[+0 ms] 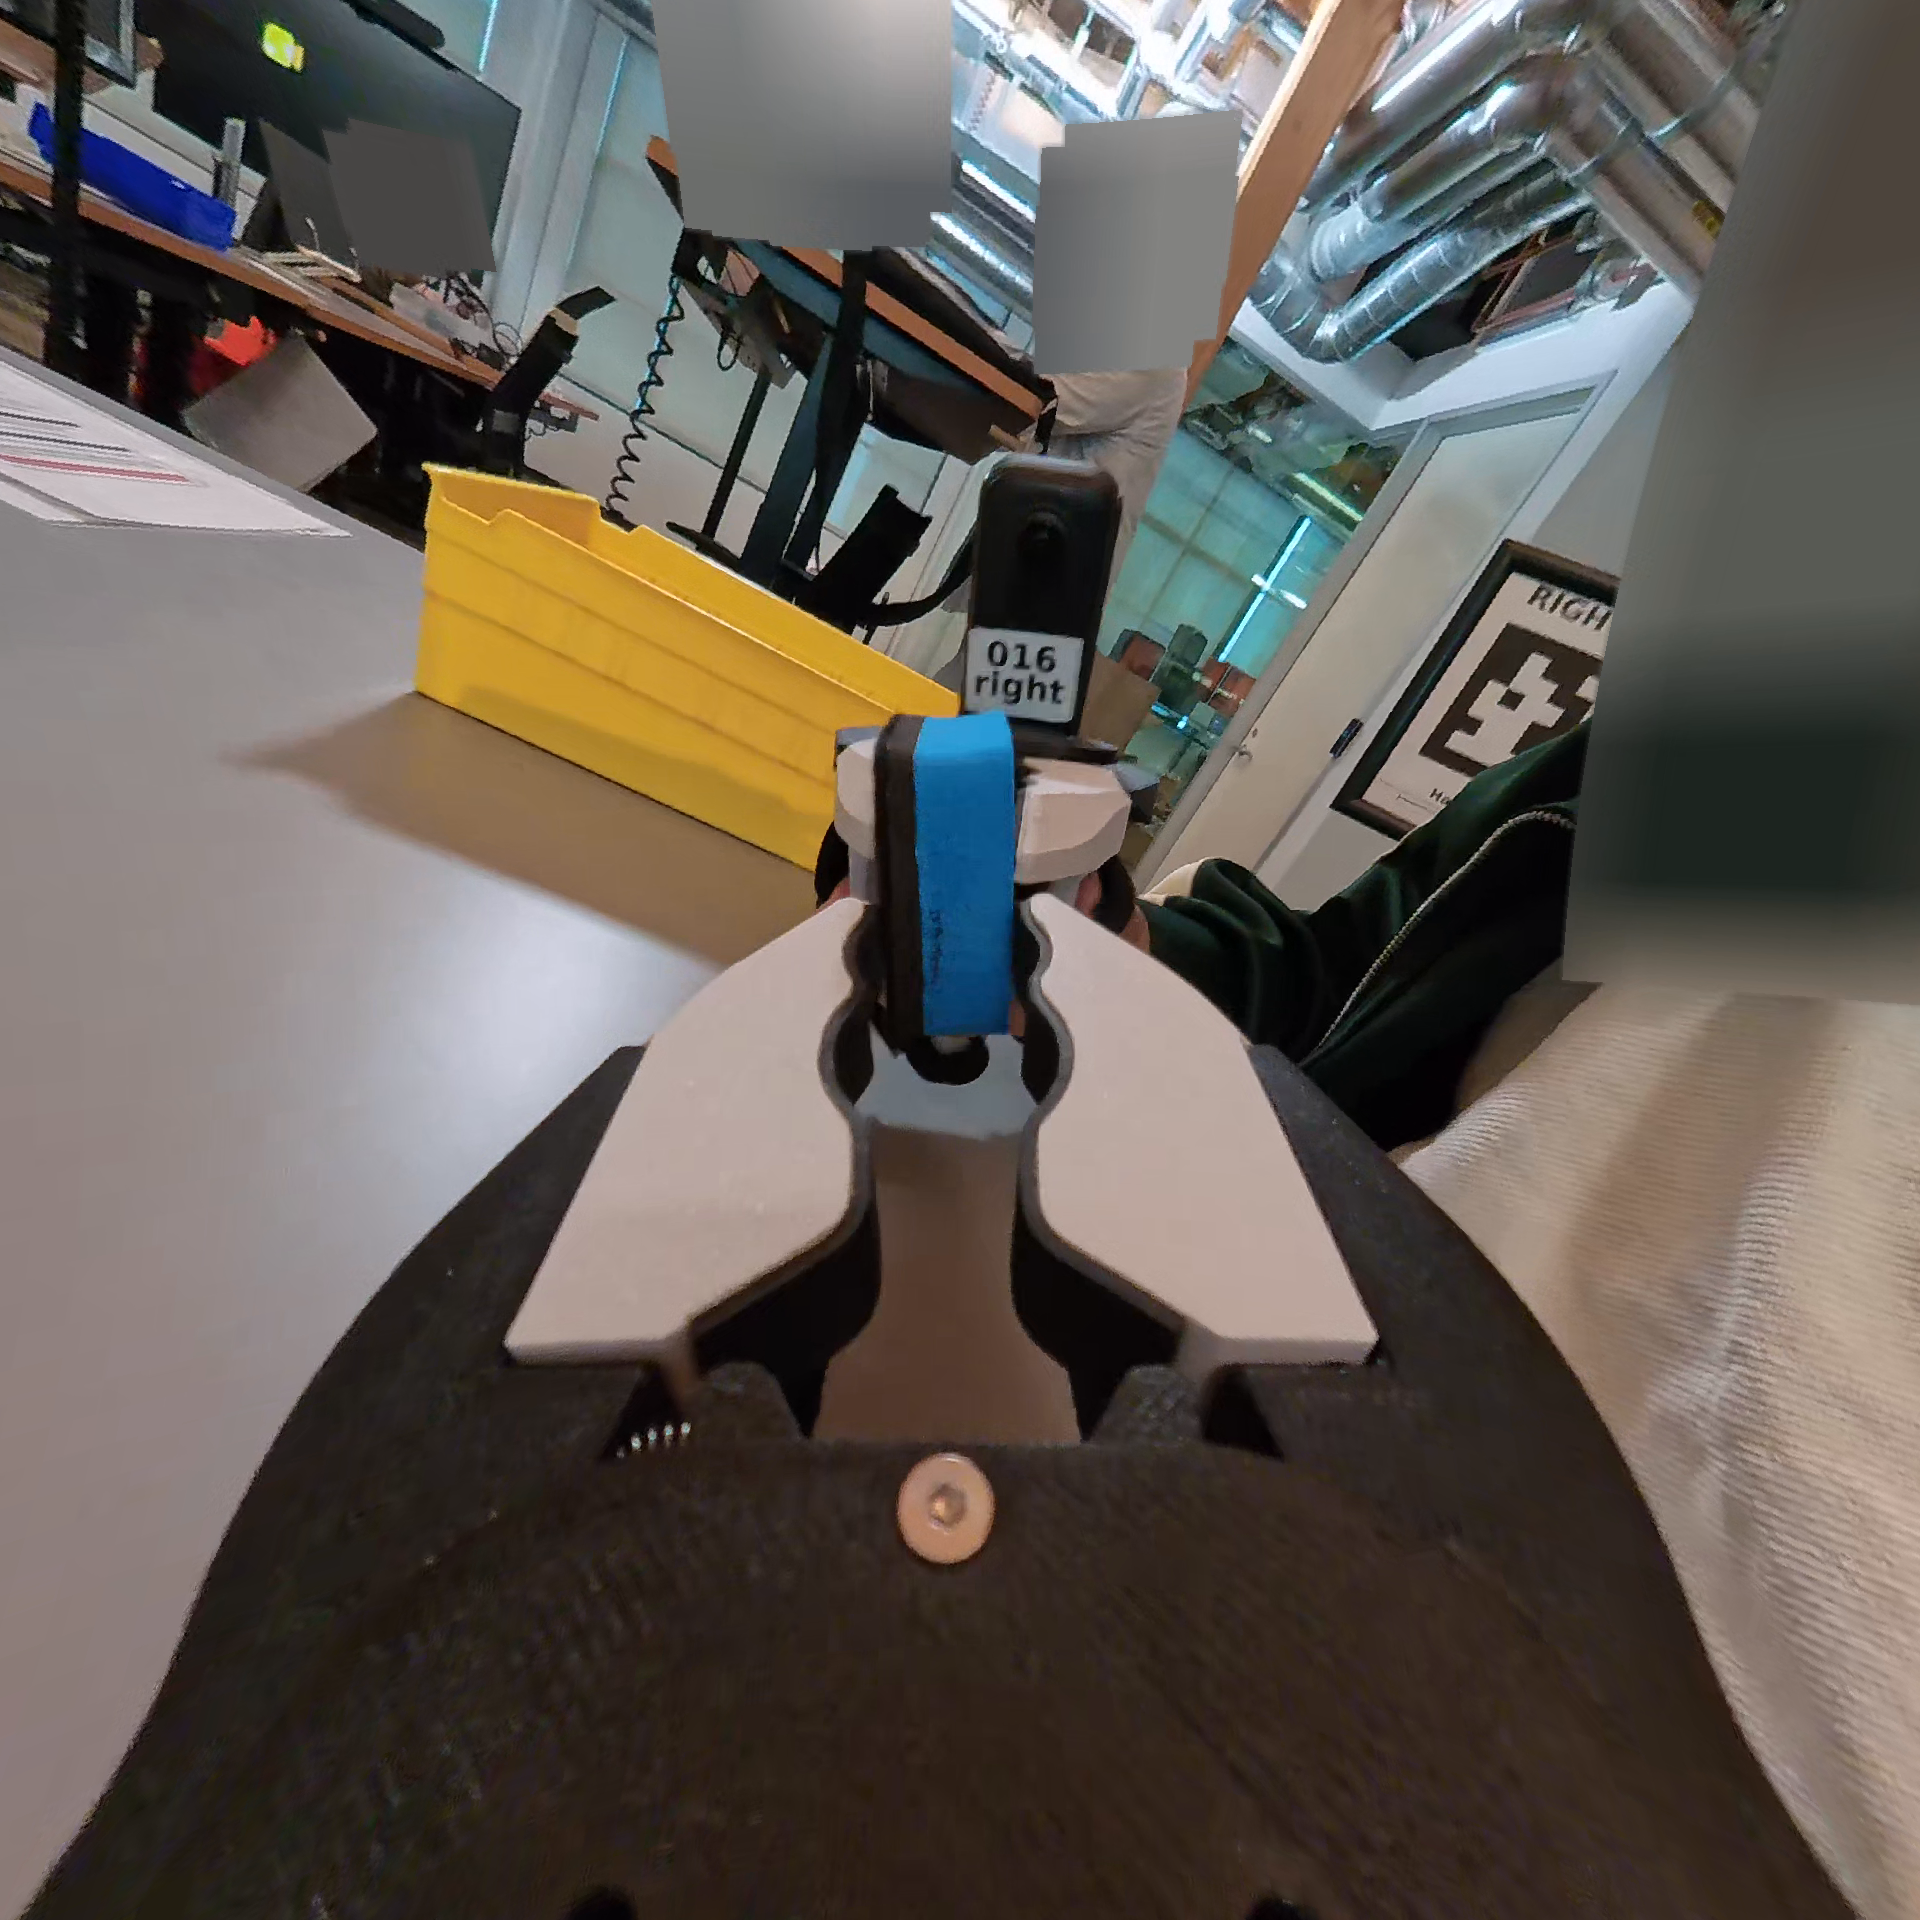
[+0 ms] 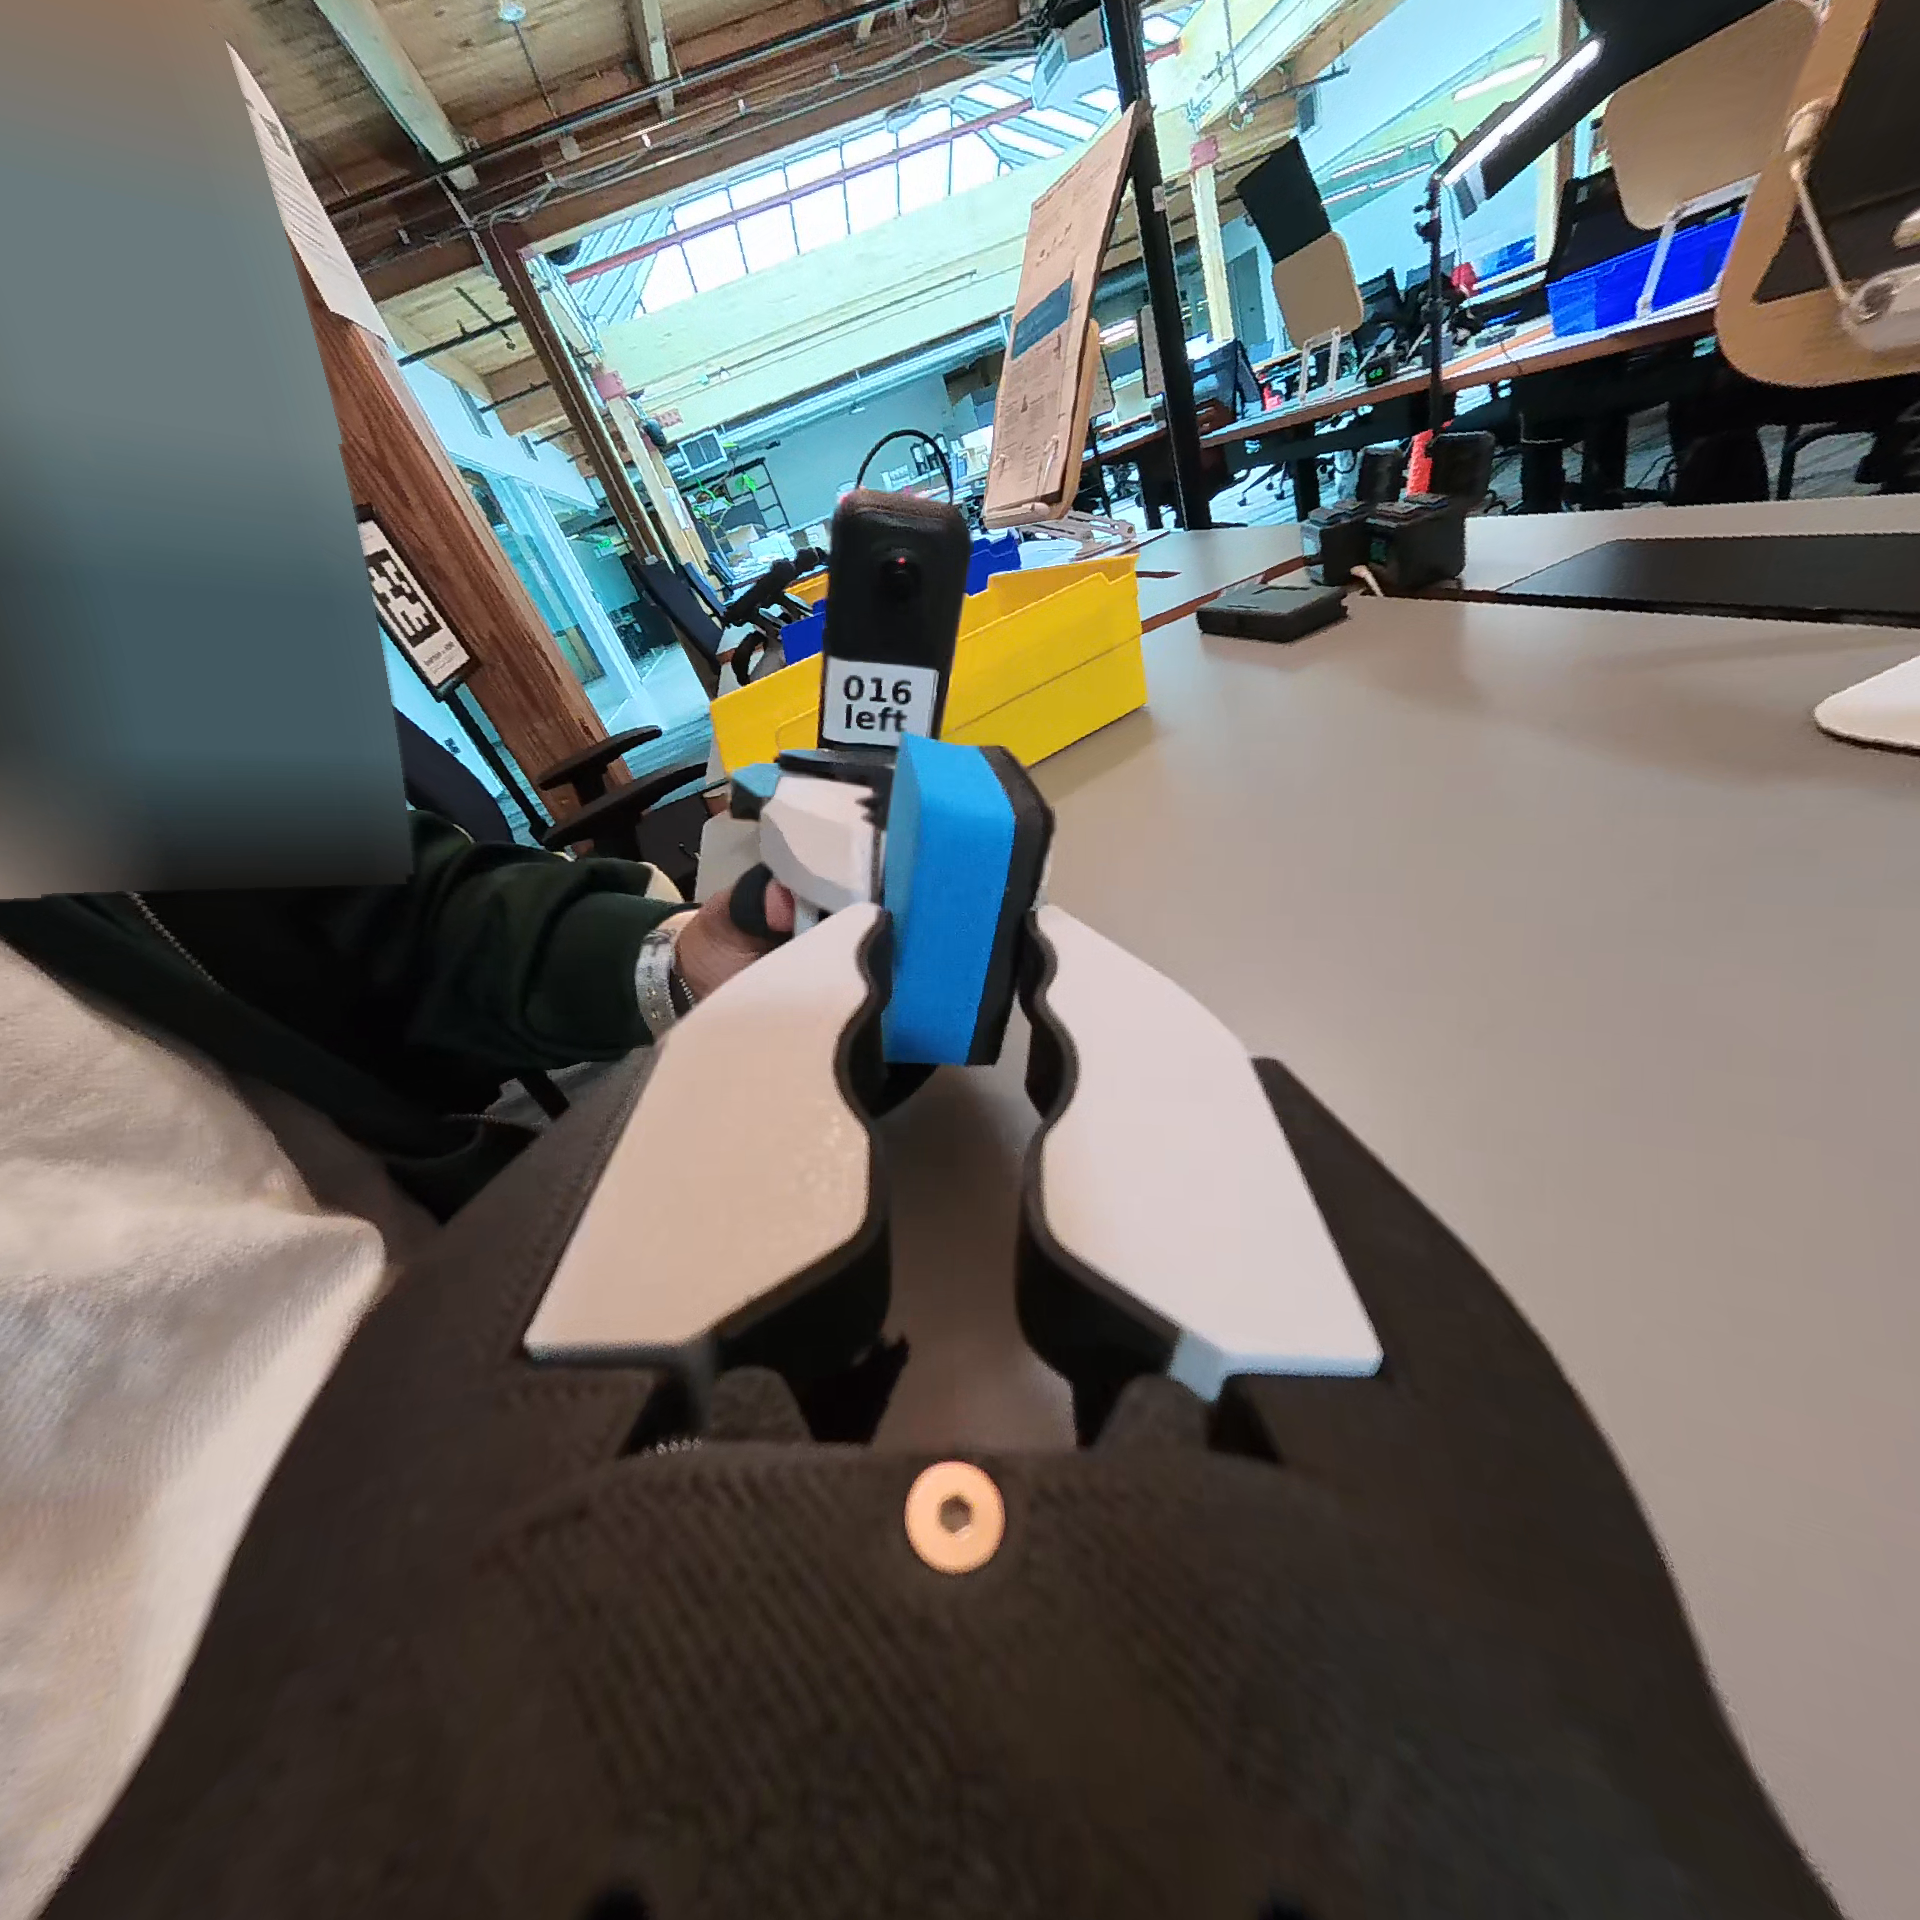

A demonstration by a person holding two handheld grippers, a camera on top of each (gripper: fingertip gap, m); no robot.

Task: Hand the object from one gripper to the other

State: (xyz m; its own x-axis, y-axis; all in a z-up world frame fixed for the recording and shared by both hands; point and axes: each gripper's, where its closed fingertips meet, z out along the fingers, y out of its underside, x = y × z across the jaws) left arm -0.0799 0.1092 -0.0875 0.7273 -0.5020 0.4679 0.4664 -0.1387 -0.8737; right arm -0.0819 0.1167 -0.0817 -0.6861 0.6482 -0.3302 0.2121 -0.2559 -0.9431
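Left wrist view is showing both the left claw and right claw clamping the blue sponge mid-handover, so one giver needs loosening next.

Left wrist view: the left gripper fills the lower centre, the object between its fingertips. The right gripper sits directly behind, at centre frame. The bin stands on the table at centre left. Right wrist view: the bin lies behind the left gripper, above centre.
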